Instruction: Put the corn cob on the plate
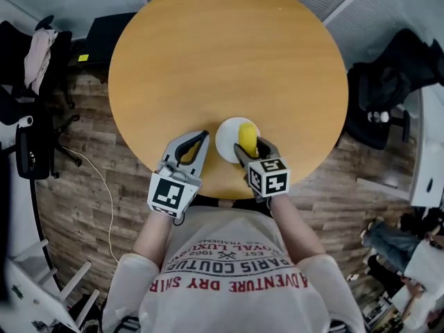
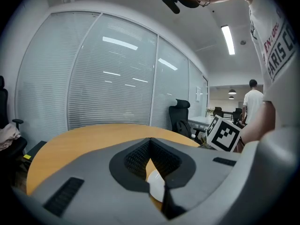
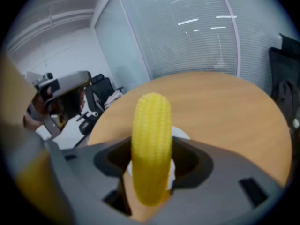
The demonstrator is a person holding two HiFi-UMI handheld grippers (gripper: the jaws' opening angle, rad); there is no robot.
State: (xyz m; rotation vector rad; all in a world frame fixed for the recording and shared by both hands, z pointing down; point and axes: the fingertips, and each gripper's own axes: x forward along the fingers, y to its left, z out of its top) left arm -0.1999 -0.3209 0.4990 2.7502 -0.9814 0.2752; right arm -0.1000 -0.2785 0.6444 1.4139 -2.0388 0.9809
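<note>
My right gripper (image 1: pixel 252 151) is clamped on the corn cob (image 1: pixel 248 137), holding it over the plate (image 1: pixel 225 139) at the near edge of the table (image 1: pixel 229 61). Can't tell if they touch. Left gripper (image 1: pixel 203 136) sits just left of the plate, jaws closed on nothing.

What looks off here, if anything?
Nothing stands out. The right tool is shut on the corn cob, which is over the white plate; I can't tell whether the two touch. The left tool is shut and empty beside the plate. No spill or damage shows on the table.
</note>
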